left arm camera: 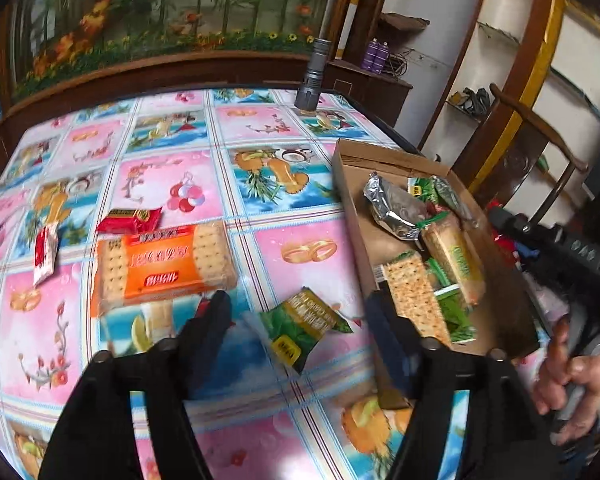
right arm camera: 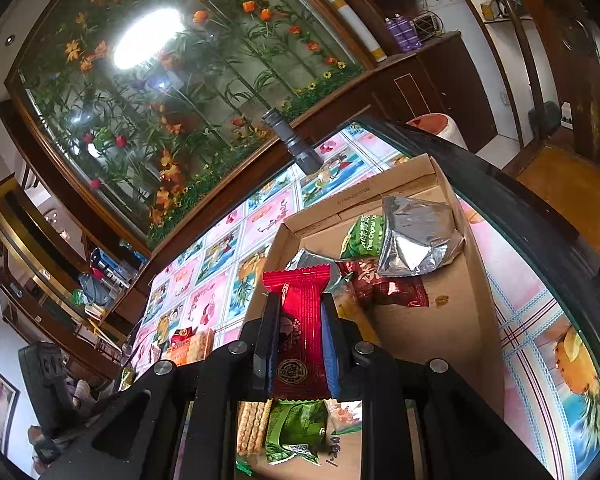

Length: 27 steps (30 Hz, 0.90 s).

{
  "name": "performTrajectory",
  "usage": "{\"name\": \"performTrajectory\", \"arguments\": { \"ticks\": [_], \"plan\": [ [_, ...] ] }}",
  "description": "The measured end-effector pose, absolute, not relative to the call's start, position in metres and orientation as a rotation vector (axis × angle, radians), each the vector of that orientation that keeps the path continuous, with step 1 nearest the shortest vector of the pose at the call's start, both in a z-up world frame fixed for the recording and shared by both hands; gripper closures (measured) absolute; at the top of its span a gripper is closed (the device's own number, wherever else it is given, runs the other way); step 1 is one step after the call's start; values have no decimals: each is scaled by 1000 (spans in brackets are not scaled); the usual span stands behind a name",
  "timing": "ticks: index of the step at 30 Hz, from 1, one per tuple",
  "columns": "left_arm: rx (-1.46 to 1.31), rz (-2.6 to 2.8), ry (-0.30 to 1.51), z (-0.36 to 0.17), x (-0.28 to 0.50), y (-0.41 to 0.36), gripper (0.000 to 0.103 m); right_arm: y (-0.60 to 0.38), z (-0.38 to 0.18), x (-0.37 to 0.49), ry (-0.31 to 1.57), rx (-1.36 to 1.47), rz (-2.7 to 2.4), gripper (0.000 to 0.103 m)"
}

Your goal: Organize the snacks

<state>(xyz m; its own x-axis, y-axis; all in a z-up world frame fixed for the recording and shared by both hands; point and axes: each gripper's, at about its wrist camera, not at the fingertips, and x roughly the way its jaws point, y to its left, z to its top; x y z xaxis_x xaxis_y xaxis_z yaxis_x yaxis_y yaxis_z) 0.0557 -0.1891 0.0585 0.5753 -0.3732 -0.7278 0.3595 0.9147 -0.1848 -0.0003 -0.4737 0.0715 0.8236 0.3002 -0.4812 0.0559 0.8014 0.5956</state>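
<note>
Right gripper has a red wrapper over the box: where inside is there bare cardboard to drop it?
Bare floor lies along the cardboard box's right wall, nearer than the silver foil pouch and right of the dark red packet. The far end and the near left, by the green packets and crackers, are crowded. The right gripper holds the red wrapper.

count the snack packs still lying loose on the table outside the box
4: orange cracker pack, red wrapper behind it, red-and-white packet to its left, green packet between the jaws. The left edge may hide more.
</note>
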Motion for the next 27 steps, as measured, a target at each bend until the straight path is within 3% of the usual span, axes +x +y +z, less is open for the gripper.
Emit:
{"name": "performTrajectory", "arguments": {
  "ticks": [7,22,27],
  "plan": [
    [49,-412,878,29,64,-203,33,-474,72,1,598,630,140,83],
    [224,-411,796,28,45,-211,33,-469,70,4,603,626,139,83],
    [201,-371,814,25,48,-201,38,-469,70,4,602,626,143,83]
  ]
}}
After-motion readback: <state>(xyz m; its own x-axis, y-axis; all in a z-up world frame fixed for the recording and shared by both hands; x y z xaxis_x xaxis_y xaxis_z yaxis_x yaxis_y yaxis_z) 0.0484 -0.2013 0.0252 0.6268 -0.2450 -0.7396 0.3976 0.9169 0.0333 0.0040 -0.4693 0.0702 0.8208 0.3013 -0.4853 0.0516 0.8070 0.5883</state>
